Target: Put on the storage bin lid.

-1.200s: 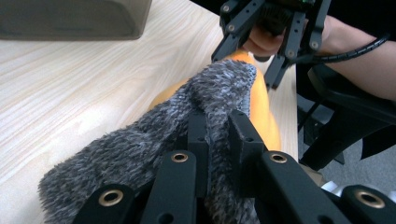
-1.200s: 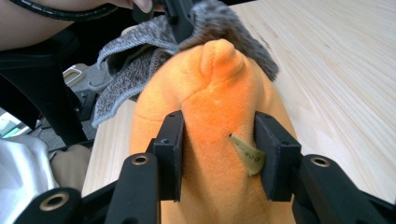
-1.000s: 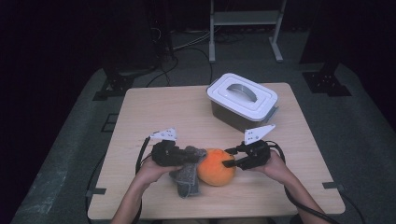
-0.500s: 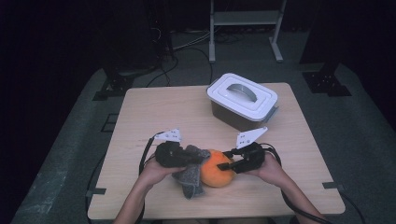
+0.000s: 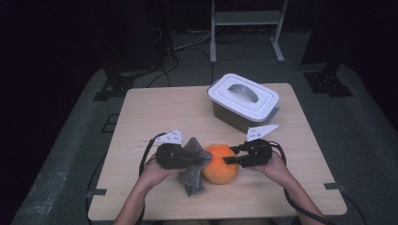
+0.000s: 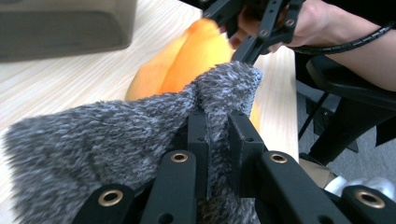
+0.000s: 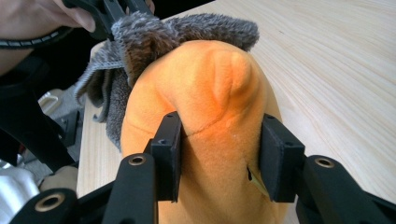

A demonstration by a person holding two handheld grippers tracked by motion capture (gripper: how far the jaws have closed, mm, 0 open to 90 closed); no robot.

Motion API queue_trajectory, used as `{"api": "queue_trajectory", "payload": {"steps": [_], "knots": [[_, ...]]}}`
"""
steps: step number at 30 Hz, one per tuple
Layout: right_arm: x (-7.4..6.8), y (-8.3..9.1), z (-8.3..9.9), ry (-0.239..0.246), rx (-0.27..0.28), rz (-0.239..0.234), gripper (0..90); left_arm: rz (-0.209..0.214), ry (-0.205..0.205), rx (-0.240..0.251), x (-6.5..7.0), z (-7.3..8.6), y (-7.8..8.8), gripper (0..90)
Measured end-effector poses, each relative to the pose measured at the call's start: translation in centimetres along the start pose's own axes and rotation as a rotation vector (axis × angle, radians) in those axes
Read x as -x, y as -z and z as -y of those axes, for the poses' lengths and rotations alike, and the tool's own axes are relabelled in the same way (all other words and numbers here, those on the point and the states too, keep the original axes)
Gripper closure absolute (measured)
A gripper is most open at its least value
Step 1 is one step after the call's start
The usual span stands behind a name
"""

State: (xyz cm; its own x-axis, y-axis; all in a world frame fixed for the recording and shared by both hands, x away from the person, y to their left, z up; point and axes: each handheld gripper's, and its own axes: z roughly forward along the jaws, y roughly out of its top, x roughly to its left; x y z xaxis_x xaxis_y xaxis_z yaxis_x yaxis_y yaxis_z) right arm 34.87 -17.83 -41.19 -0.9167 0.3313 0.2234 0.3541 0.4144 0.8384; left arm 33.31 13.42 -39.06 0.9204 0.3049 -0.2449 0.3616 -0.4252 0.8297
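So the table (image 5: 155, 112) is a light wood-grain top, squarish, sitting on a grey carpeted floor (image 5: 70, 154) that looks a bit scuffed and patchy down at 8 o'clock. Everything past the carpet is basically black, super dim room, the light only really hits the tabletop. Up at 12 o'clock there's a pale metal shelf frame (image 5: 246, 28) with two legs on the floor, and some loose cables (image 5: 187, 51) snaking around at 11. Dark stand feet (image 5: 112, 86) at 10 o'clock and another one (image 5: 328, 82) at 2 o'clock.
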Motion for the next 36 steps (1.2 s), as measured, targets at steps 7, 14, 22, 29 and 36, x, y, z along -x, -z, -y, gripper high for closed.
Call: {"api": "queue_trajectory", "payload": {"steps": [7, 14, 22, 29, 36], "knots": [[-0.2, -0.1, 0.1, 0.017, 0.007, 0.004, 54.2, 0.001, 0.001, 0.005, -0.2, 0.0, 0.2, 81.1], [-3.2, -1.7, -0.6, 0.185, -0.037, -0.026, 54.4, 0.064, -0.021, 0.084, 1.1, -1.2, 0.3, 81.0], [-4.7, -2.4, -0.7, 0.328, -0.081, -0.064, 54.5, 0.051, -0.026, 0.037, 1.1, -1.2, -0.1, 81.0], [-3.3, -0.6, 0.2, 0.338, -0.076, -0.082, 54.5, 0.038, 0.042, -0.007, -0.6, 0.5, 0.1, 81.0], [-2.3, 0.2, 0.8, 0.300, -0.051, -0.093, 54.4, 0.049, 0.053, -0.016, -1.0, 0.9, 0.1, 81.0]]}}
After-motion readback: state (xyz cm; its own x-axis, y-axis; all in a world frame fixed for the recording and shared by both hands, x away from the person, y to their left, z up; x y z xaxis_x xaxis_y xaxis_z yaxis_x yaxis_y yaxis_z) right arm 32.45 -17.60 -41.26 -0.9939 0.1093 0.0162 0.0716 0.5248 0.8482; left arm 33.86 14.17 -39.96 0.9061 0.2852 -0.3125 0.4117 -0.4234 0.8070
